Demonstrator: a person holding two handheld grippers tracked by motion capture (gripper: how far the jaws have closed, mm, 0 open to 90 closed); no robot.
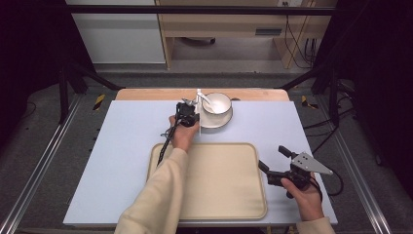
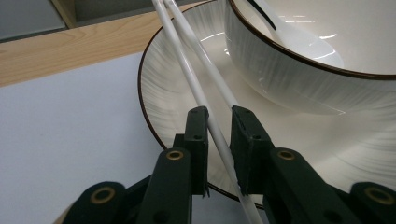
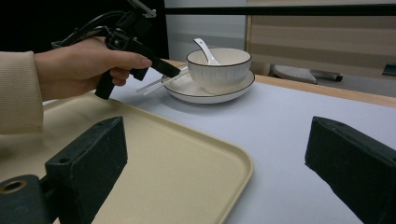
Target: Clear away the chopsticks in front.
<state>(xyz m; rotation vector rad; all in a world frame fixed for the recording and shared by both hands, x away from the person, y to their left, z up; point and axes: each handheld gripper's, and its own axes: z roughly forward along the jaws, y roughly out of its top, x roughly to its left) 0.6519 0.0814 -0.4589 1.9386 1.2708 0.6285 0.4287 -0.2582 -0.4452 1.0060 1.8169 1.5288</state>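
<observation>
White chopsticks (image 2: 205, 100), centre frame, lie between the nearly closed left gripper (image 2: 219, 122); glossy, they could slip free.

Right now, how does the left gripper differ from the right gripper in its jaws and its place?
The left gripper has its jaws nearly shut around the white chopsticks at the plate; the right gripper has wide open jaws with nothing between them. The left gripper reaches to the far side of the table, while the right gripper stays near the person, beside the tray. Both are black and hand-held.
</observation>
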